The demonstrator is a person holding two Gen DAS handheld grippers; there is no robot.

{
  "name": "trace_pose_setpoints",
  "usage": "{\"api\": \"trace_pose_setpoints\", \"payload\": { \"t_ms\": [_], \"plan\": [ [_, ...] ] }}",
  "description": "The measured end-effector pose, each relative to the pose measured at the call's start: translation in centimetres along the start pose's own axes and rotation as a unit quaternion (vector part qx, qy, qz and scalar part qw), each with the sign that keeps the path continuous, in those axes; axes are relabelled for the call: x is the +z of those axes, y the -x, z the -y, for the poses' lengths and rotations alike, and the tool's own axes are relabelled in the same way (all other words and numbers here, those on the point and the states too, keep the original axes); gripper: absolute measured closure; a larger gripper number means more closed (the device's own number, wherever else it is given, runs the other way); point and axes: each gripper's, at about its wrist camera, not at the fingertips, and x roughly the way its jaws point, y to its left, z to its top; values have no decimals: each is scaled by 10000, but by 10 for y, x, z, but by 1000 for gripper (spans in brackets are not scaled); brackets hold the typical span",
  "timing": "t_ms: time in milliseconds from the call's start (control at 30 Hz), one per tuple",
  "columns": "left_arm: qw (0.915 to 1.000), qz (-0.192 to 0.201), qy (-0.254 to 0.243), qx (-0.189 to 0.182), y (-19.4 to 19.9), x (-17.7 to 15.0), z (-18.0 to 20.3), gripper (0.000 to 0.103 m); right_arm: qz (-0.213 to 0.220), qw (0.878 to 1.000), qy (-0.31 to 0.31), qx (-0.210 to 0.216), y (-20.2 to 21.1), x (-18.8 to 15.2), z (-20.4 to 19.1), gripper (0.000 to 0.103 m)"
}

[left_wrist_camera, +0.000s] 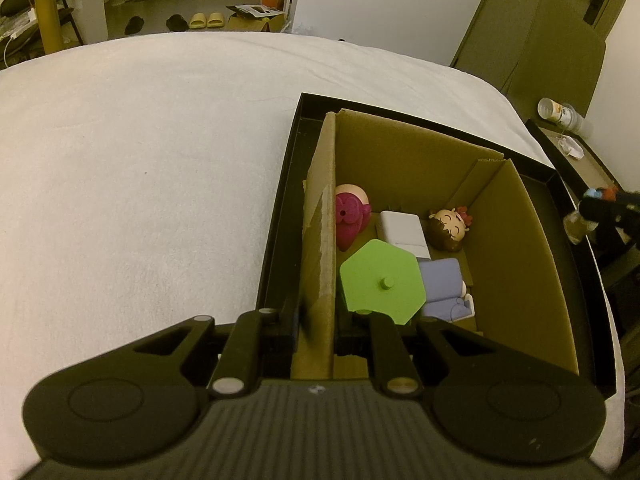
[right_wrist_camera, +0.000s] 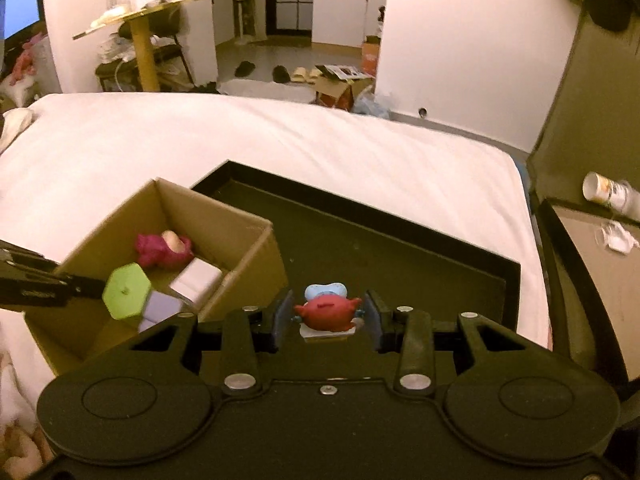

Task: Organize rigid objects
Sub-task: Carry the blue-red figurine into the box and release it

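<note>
Right gripper (right_wrist_camera: pixel 327 322): jaws pinching a small red figurine (right_wrist_camera: pixel 326 311) from both sides; the figurine has a pale blue top and a white base, and is held above the black tray (right_wrist_camera: pixel 400 248).

Left gripper (left_wrist_camera: pixel 316 320): jaws closed on the near-left wall of the cardboard box (left_wrist_camera: pixel 320 240), one finger outside it, one inside.

Cardboard box: open-topped, standing in the left part of the black tray.

Box contents, near to far:
- green hexagonal piece (left_wrist_camera: pixel 382 280) with a small central peg, nearest the left gripper;
- lavender block (left_wrist_camera: pixel 442 284), just beside the green piece and partly under it;
- white rectangular block (left_wrist_camera: pixel 404 232), behind those two;
- magenta figure (left_wrist_camera: pixel 352 216), against the left wall;
- brown-haired doll head (left_wrist_camera: pixel 448 228), eyes shut, beside the white block toward the right wall.

Black tray: shallow, rimmed, lying on the white bed (right_wrist_camera: pixel 320 140).

Beyond the bed: a bedside table (right_wrist_camera: pixel 600 272) with a tipped cup (right_wrist_camera: pixel 608 194), and slippers (left_wrist_camera: pixel 206 20) on the floor.
</note>
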Motion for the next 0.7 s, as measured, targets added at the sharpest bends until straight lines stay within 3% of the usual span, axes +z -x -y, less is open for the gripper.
{"api": "trace_pose_setpoints", "payload": {
  "t_ms": [700],
  "plan": [
    [10000,8,38,-35,1,0,-2,89,371,9965,446,606,12,38,-54,64]
  ]
}}
